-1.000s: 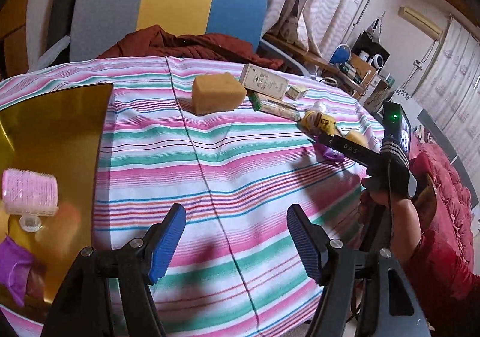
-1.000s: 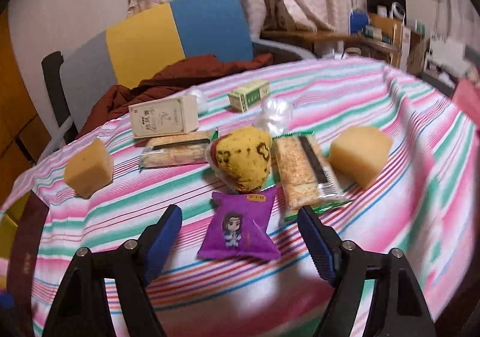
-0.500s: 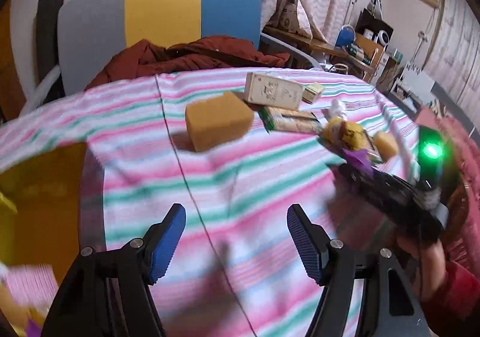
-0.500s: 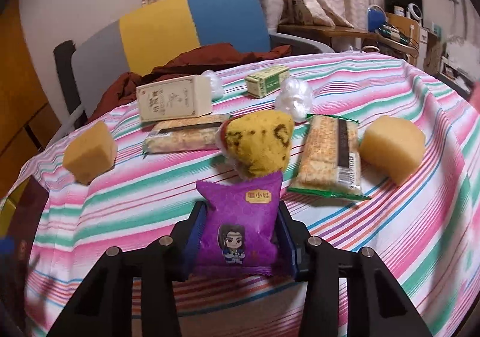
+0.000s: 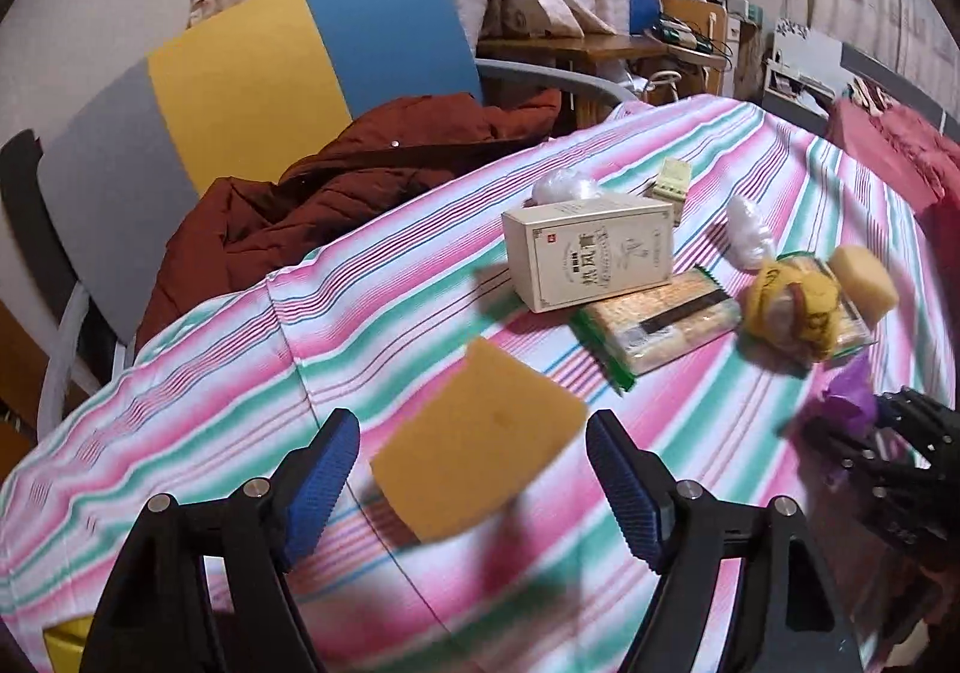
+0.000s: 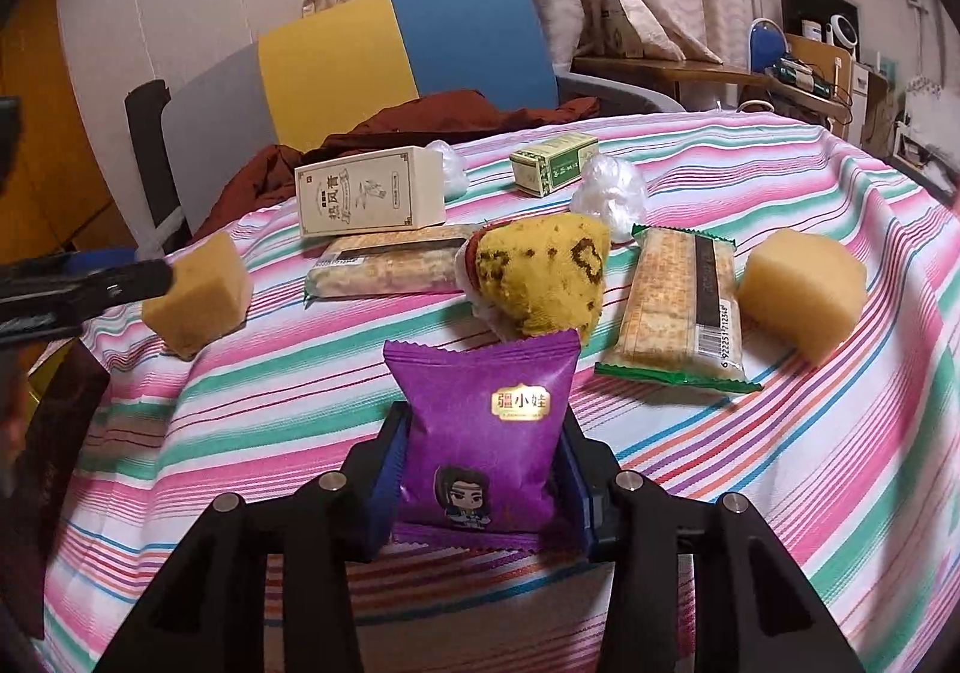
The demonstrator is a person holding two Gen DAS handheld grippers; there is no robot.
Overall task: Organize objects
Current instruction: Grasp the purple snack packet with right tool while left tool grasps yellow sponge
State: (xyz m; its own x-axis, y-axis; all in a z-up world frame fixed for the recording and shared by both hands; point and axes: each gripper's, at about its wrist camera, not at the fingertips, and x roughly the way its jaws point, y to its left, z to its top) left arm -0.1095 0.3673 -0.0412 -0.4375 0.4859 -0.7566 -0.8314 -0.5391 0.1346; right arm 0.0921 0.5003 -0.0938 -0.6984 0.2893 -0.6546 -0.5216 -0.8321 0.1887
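We hold the purple snack packet [image 6: 480, 433] clamped in the right gripper [image 6: 480, 469], the left gripper [image 5: 474, 469] spread wide around the orange sponge [image 5: 480, 439], while the cream box [image 6: 372, 199] and items beside it remain unsorted.

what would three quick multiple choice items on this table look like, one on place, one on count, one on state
1. Where does the cream carton sit?
A. behind a cracker pack
B. on the chair
C. between the right tongs

2. How many yellow sponge blocks are on the tablecloth?
A. one
B. two
C. four

3. What state are the right tongs in?
A. wide open, nothing held
B. shut on the purple snack packet
C. out of view

Answers:
1 A, it sits just behind the long cracker pack.
2 B, one sponge block at the left, another at the right.
3 B, both blue pads press the purple snack packet; the left tongs stand open around a sponge.
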